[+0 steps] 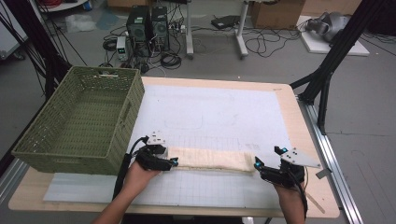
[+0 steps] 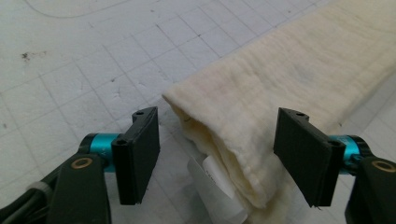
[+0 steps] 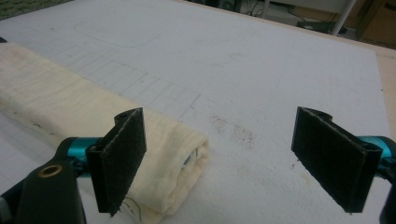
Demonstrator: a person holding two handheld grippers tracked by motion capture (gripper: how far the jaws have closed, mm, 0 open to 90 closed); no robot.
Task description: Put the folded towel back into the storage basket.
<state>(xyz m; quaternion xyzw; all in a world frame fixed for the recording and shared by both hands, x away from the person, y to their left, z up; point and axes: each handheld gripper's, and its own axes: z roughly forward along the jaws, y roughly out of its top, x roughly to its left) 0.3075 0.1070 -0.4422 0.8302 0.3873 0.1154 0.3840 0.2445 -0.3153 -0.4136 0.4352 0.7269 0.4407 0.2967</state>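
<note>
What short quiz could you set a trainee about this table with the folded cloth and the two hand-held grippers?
1. True or false: the left hand-held gripper has its jaws open around one end of the folded cream towel.
2. What stands at the table's left edge? A) a green woven basket B) a metal bucket C) a glass jar
3. Fill in: the right hand-held gripper is ____, with the towel's other end beside one jaw.

Key: 1 true; 2 A; 3 open.

A green woven plastic basket (image 1: 79, 122) sits on the wooden table's (image 1: 299, 121) left edge. A white gridded mat (image 1: 219, 116) lies just right of the basket. Black computer towers (image 1: 148, 25) stand on the floor beyond it.
</note>
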